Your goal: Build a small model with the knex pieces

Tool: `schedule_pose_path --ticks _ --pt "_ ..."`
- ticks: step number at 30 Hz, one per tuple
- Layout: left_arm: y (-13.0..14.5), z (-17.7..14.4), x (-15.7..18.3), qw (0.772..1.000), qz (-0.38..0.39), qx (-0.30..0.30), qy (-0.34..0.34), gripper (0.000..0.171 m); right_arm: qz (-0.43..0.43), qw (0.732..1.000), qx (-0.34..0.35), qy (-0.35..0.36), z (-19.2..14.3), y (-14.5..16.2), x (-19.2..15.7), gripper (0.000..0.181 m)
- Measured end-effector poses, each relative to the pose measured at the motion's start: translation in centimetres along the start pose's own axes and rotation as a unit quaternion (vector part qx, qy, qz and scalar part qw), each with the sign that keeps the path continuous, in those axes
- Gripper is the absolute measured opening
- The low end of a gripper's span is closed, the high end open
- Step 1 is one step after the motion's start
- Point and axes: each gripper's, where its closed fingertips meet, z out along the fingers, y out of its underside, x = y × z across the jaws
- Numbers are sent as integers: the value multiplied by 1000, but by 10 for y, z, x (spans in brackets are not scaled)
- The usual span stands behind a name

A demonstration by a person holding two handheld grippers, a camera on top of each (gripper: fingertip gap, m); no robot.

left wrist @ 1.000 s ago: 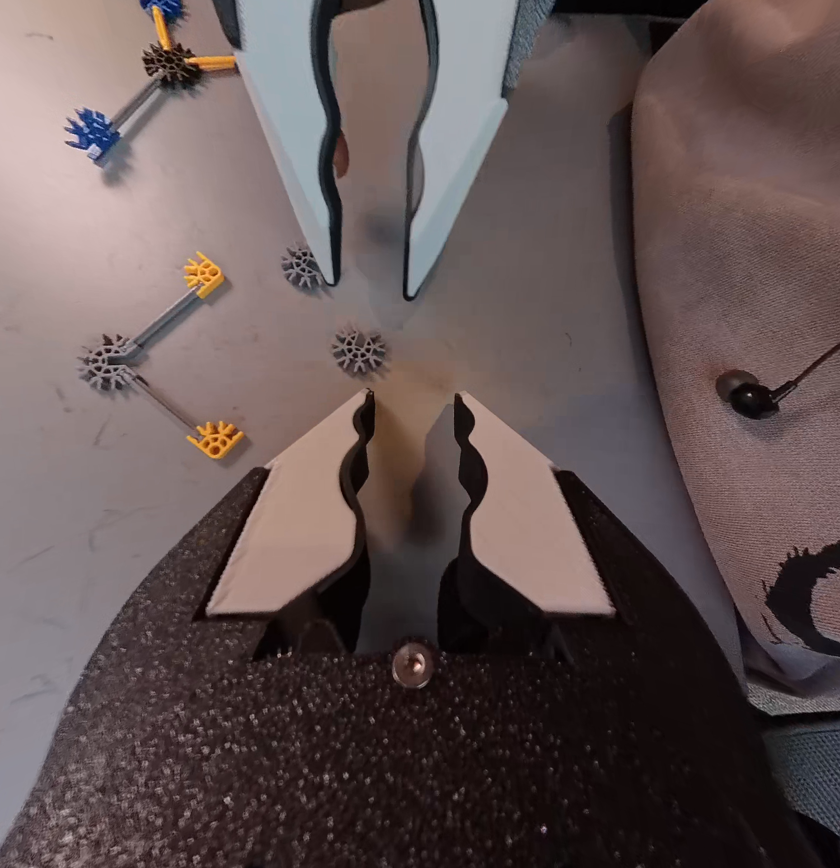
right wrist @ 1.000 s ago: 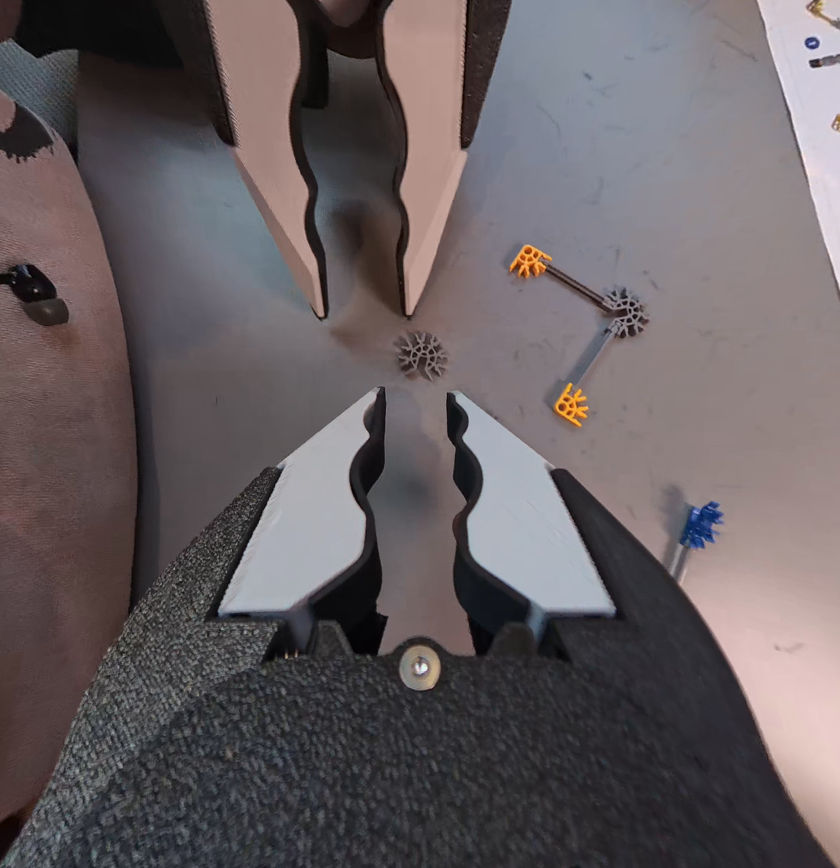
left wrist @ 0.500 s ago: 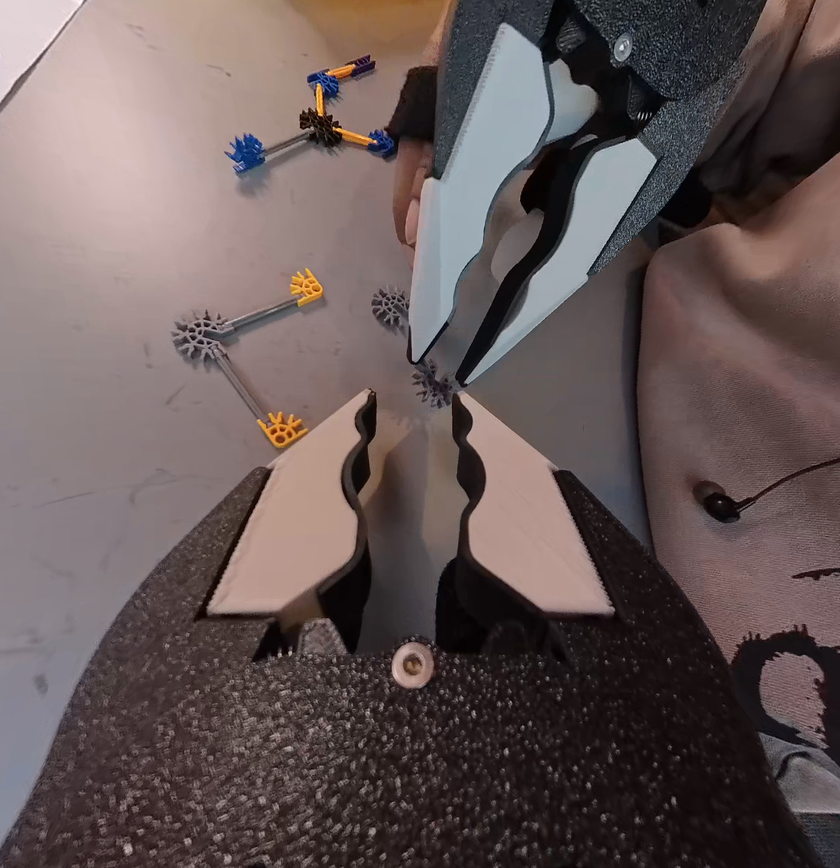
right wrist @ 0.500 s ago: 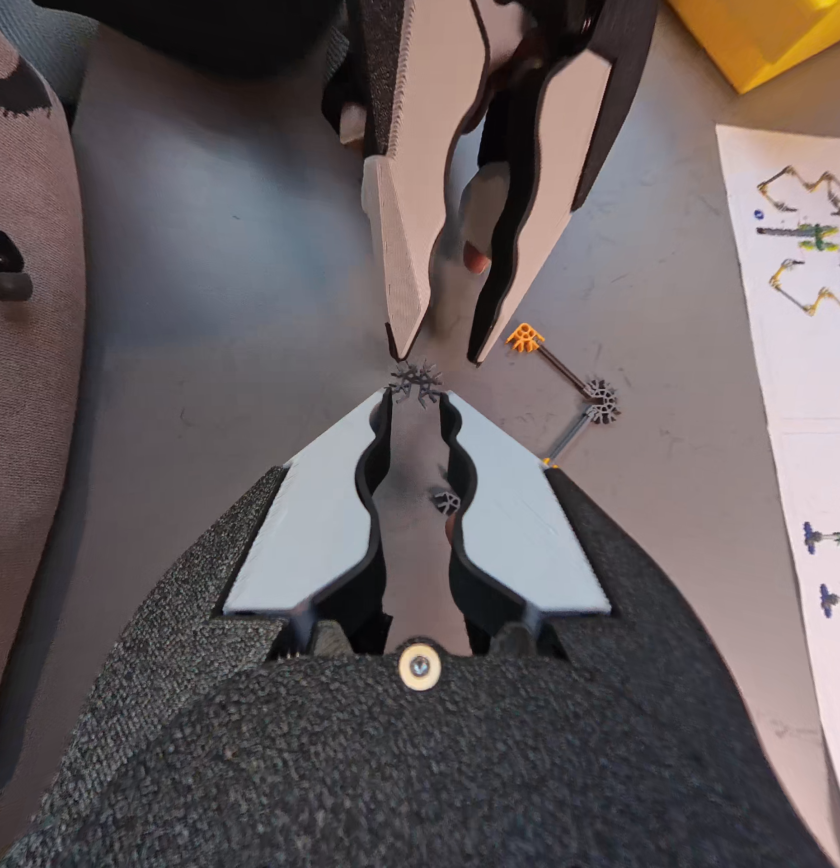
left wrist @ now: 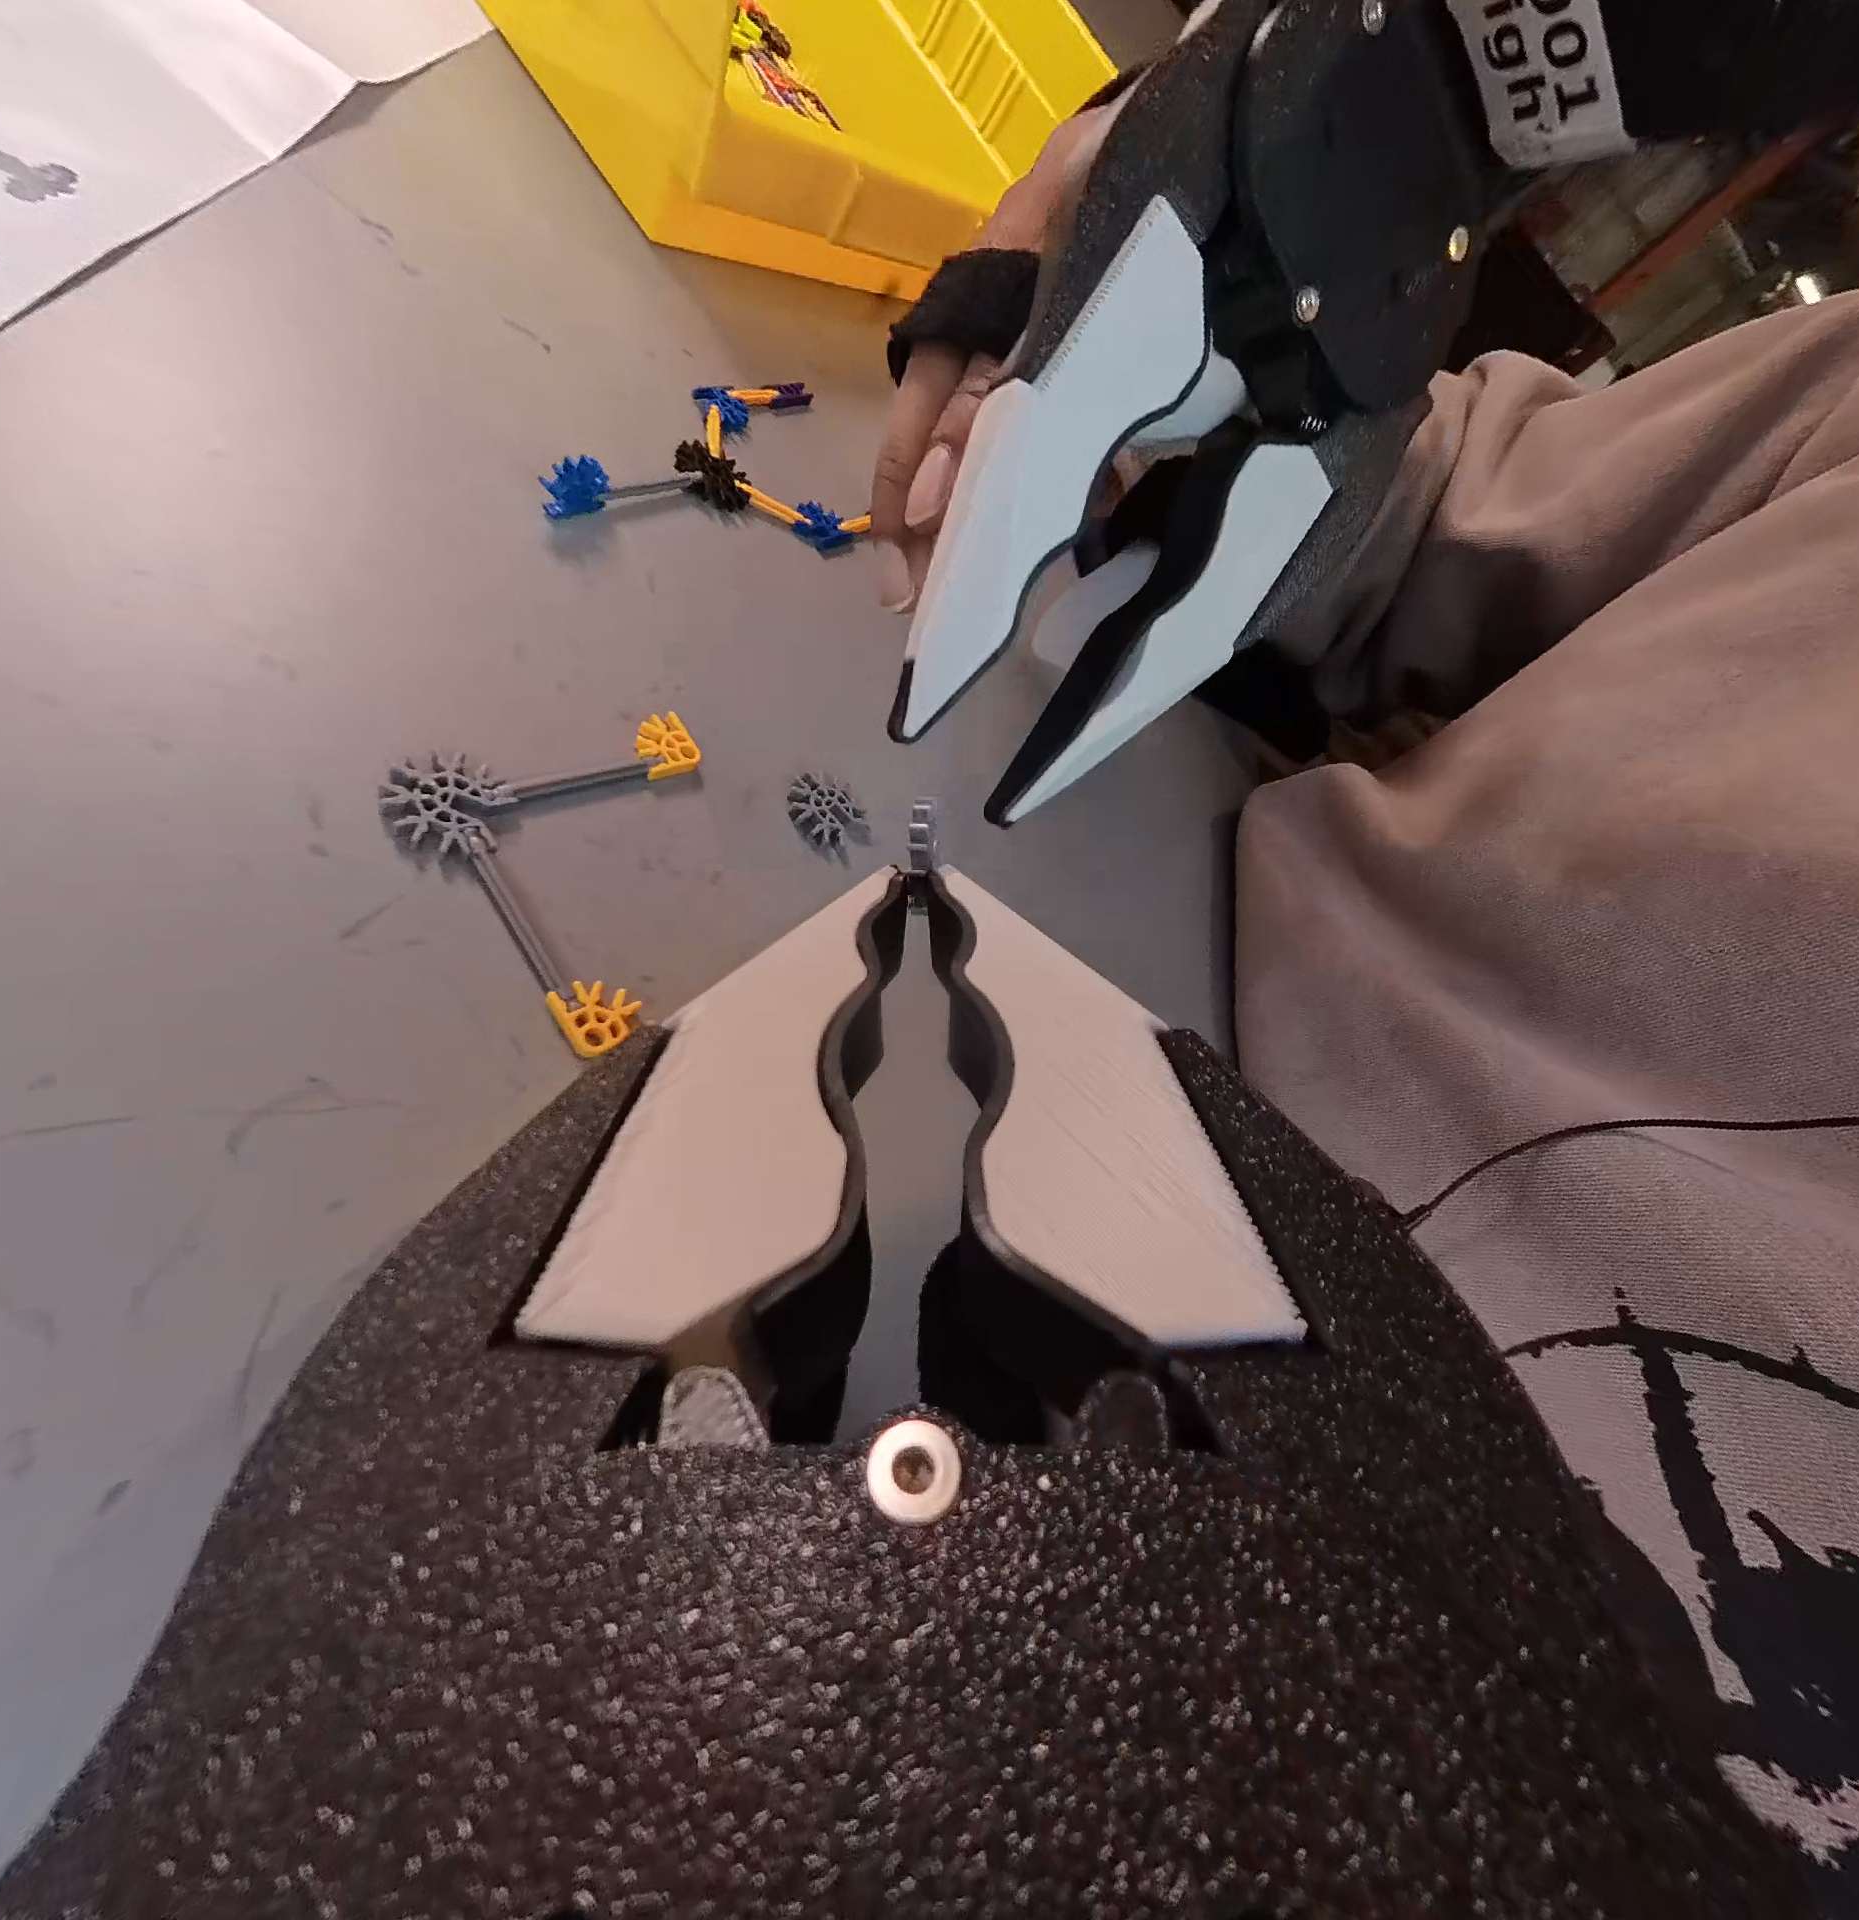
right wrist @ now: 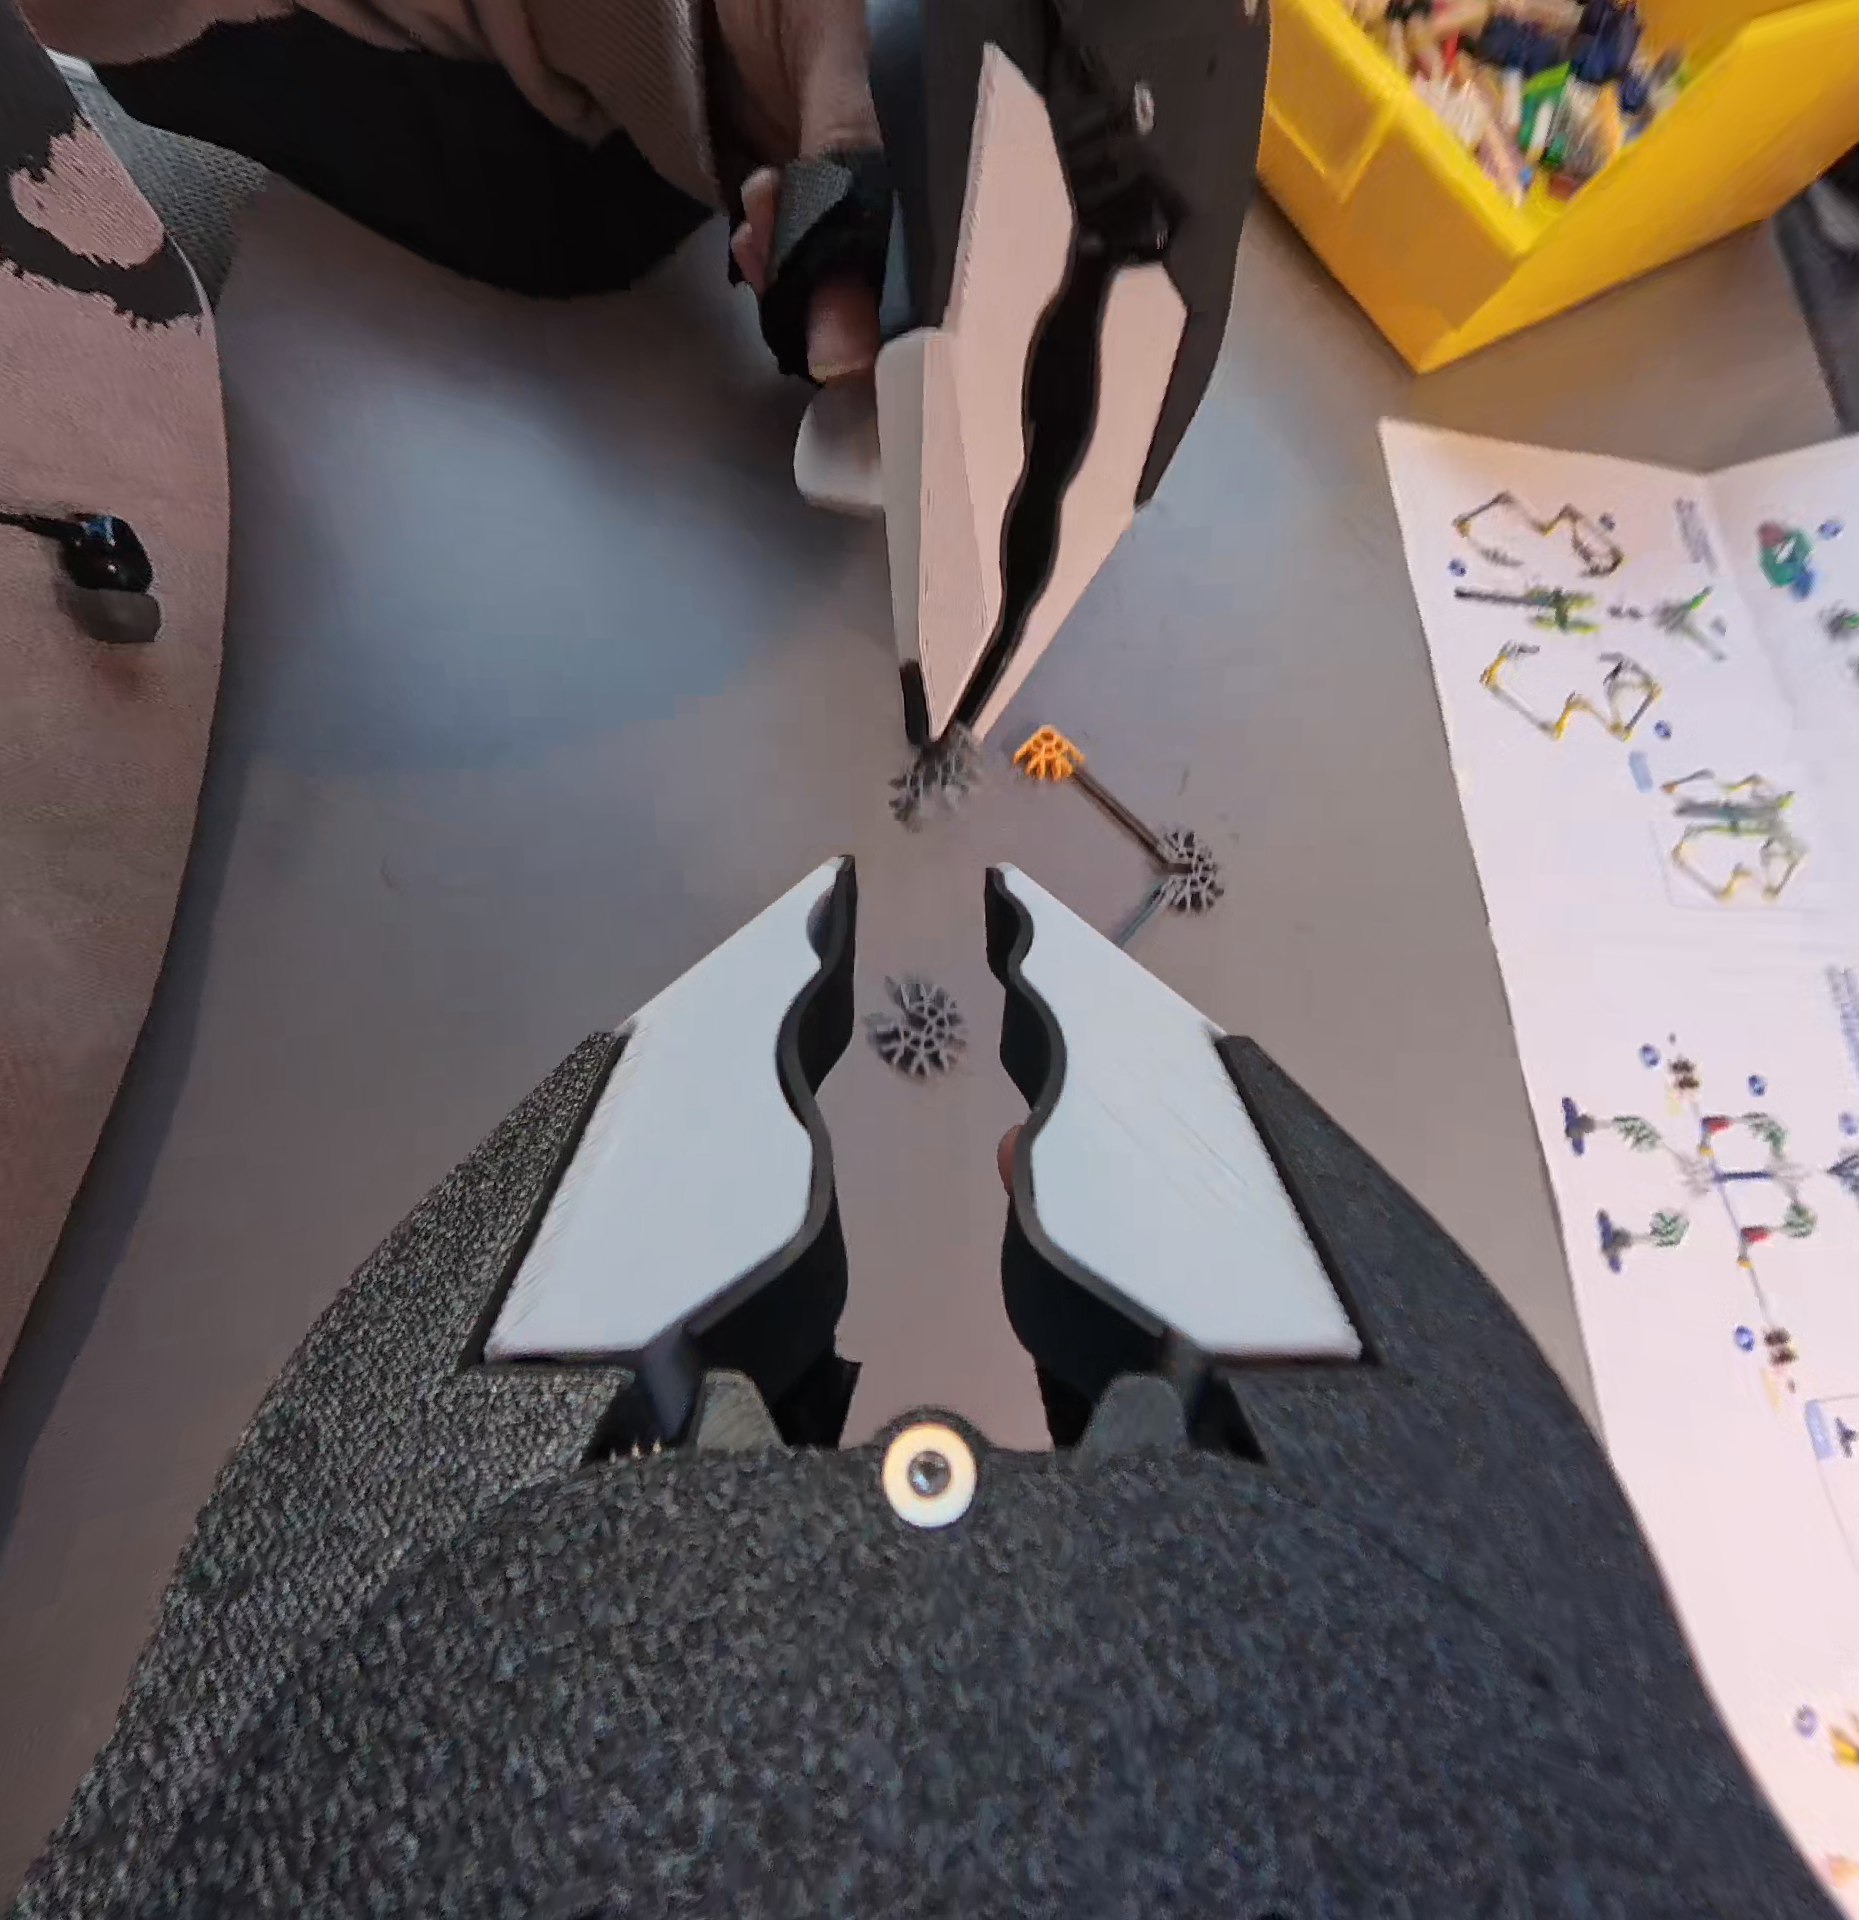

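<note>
My left gripper (left wrist: 914,878) is shut on a grey snowflake connector (left wrist: 921,831), which is seen edge-on and sticks out past the tips. The right wrist view shows that gripper (right wrist: 940,727) pointing down with the connector (right wrist: 935,774) at its tips, just above the grey table (right wrist: 489,623). My right gripper (right wrist: 922,868) is open and empty, facing the left one. A second grey connector (right wrist: 917,1029) lies flat on the table, seen between the right gripper's fingers. In the left wrist view the right gripper (left wrist: 949,772) hangs open just beyond the held connector, and the loose connector (left wrist: 826,808) lies to its left.
A grey hub with two rods and yellow end pieces (left wrist: 447,805) lies to the left, and a blue, black and yellow assembly (left wrist: 712,478) lies farther back. A yellow parts bin (right wrist: 1527,156) and a printed instruction sheet (right wrist: 1683,935) are on the table. A person's clothed body (left wrist: 1579,831) borders the table. The tips of both grippers are at nearly the same place.
My left gripper has shut on the grey connector that lay between the two grippers and raised it on edge. Both grippers have tilted up, and the right one has drawn back.
</note>
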Motion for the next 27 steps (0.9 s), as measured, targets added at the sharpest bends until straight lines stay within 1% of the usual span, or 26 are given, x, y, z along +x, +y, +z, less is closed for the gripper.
schedule_pose_path --ticks 2,4,7,10,13,16,22,27 --pt "-1 -1 -4 1000 9 1 -19 3 37 998 -33 -39 -4 20 -1 23" --pt "-1 -2 -7 999 12 -1 -32 3 60 995 -60 -51 -2 37 1 23" --pt "8 1 -17 997 14 -27 -65 3 72 993 -77 -57 6 45 1 23" --pt "16 4 -23 995 8 -47 -84 3 60 991 -110 -54 13 53 -1 23" --pt "24 7 -25 993 9 -69 -95 4 75 989 -112 -59 14 51 -2 21" --pt "26 9 -25 991 17 -79 -104 4 70 990 -110 -52 14 50 -2 21" --pt "30 7 -26 988 38 -94 -117 6 83 993 -65 -45 11 38 3 20" --pt "28 3 -28 988 34 -90 -117 8 84 996 -23 -31 7 23 7 21"
